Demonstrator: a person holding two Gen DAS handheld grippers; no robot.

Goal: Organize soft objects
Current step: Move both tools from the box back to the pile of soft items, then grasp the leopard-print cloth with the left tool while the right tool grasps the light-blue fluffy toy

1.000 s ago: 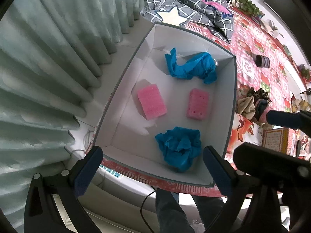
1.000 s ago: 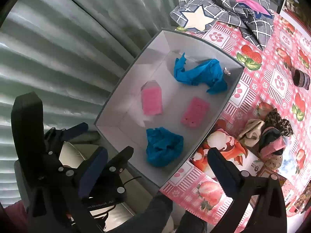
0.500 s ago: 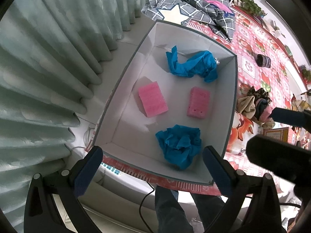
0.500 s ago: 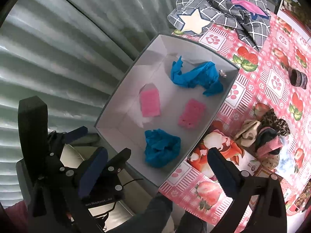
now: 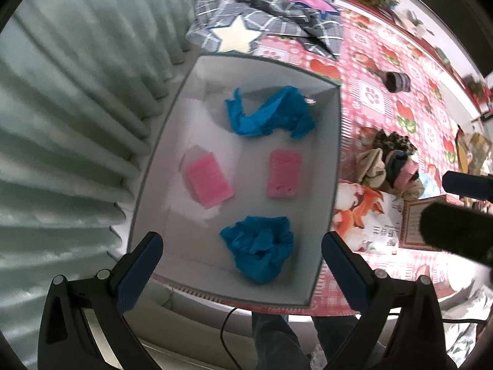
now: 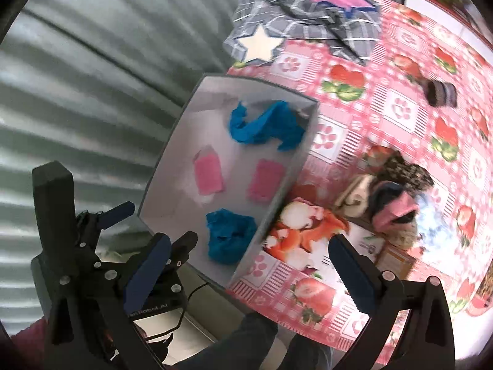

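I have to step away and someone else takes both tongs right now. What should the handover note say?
Left tongs: open, empty, above the near end of the white box.
Right tongs: open, empty, over the box's right near corner and the pink tablecloth.
In the box: two blue crumpled cloths, one far and one near, and two pink sponges between them.
Still out on the tablecloth: a pile of small fabric items right of the box, a dark rolled piece further away, and a grey checked blanket at the far end.
Likely next: the fabric pile, closest to the right tongs.
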